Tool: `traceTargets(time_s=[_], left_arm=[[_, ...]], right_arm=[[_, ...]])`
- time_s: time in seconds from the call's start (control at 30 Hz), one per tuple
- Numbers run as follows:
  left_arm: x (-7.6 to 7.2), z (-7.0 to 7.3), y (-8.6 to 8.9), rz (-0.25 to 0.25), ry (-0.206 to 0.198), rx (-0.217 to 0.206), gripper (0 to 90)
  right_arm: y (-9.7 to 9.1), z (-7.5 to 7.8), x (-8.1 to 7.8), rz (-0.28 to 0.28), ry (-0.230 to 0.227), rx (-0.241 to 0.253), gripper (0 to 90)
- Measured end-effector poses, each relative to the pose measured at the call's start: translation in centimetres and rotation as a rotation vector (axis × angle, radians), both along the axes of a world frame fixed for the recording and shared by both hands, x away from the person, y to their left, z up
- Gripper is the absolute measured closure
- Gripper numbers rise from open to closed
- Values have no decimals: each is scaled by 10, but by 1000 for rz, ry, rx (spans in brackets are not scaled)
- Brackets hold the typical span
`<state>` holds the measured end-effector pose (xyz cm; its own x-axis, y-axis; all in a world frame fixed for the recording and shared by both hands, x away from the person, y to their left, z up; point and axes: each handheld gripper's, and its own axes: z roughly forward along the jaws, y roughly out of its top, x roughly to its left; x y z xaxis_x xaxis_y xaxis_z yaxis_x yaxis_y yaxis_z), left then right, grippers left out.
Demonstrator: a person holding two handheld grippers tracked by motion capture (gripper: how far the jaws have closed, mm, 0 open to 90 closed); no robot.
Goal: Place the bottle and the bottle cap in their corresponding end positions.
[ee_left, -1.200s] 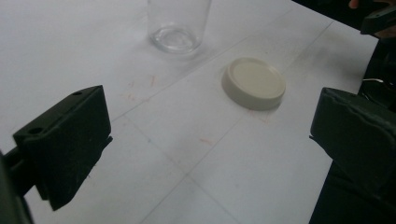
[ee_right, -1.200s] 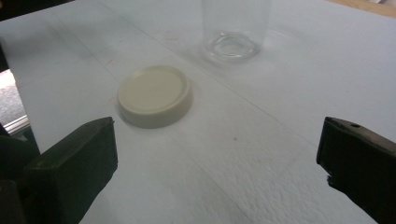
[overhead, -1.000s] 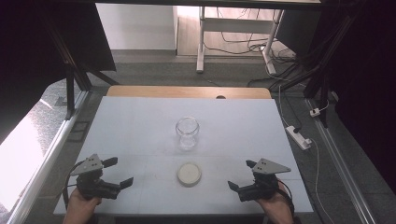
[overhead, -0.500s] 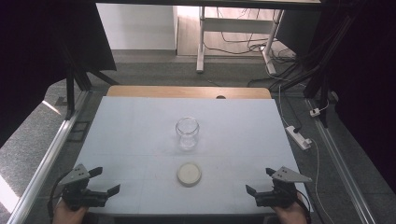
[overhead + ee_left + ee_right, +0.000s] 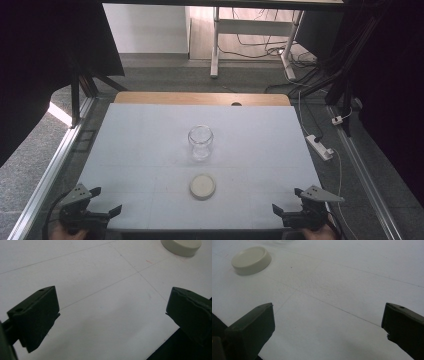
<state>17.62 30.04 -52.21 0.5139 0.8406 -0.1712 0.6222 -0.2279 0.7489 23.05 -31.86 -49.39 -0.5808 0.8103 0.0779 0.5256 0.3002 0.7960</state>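
Both sets of fingers are spread wide and hold nothing: the left gripper sits at the near left corner of the white tabletop, the right gripper at the near right corner. Between them lies the cream lid, with the open glass jar upright just beyond it.

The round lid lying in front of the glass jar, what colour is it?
The lid is a plain cream, clearest in the right gripper view.
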Motion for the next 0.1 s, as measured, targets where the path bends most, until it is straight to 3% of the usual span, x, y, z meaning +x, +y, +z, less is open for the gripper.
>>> traceTargets(time_s=[0.1], left_arm=[[1,0,0,-6,7,0,0]], right_arm=[[-1,0,0,-3,4,6,0]])
